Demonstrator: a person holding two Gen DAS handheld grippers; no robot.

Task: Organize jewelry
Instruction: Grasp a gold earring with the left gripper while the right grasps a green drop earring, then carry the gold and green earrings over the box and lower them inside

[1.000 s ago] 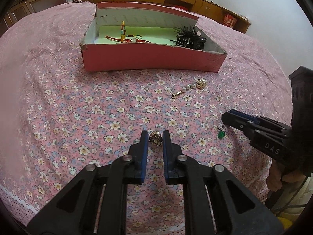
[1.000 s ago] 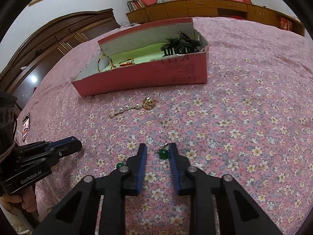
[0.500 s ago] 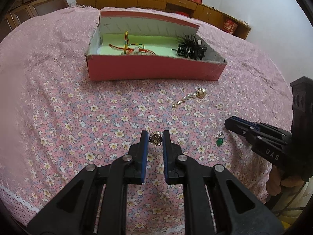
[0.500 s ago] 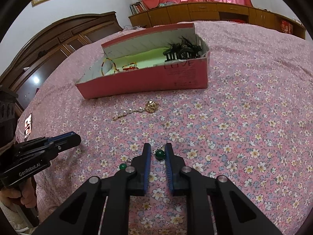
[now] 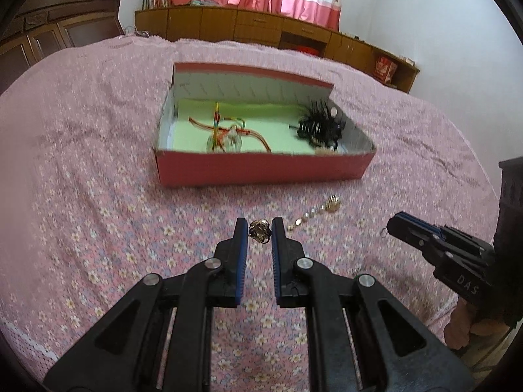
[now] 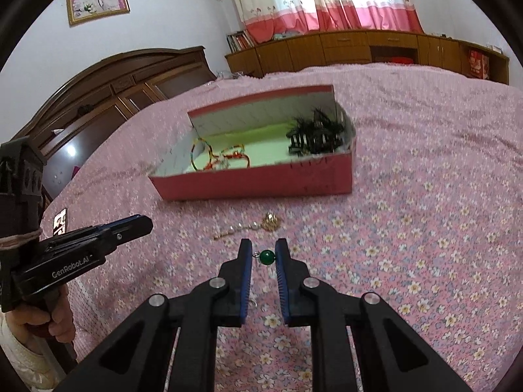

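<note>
Both grippers I hold are pinched on small pieces and raised above the pink flowered bedspread (image 5: 98, 196), because each piece is too slight to push along the cloth and must be carried. Ahead of both sits the largest thing in reach, the open red cardboard box with a pale green floor (image 5: 261, 171), its near wall low enough that I judge I can pass over it and let go inside. Its flap stands up at the far side, so the way in is from my side. In the box, toward its right end, lies a black spiky hair claw (image 5: 318, 125), and toward its left a tangle of red and orange cord bracelets (image 5: 228, 132), so like seems kept with like and the green middle is free. Between my grippers and the box, on the cloth, lies a short pearl chain with a gold flower charm (image 6: 251, 227), not yet gathered. My left gripper (image 5: 260, 230) is closed on a small gold filigree earring (image 5: 260, 230), held right at the tips so the pads will not crush it. My right gripper (image 6: 263, 256) clamps a round green bead earring (image 6: 267, 257) crosswise between its blue pads, its thin wire hook poking out toward the left finger.
</note>
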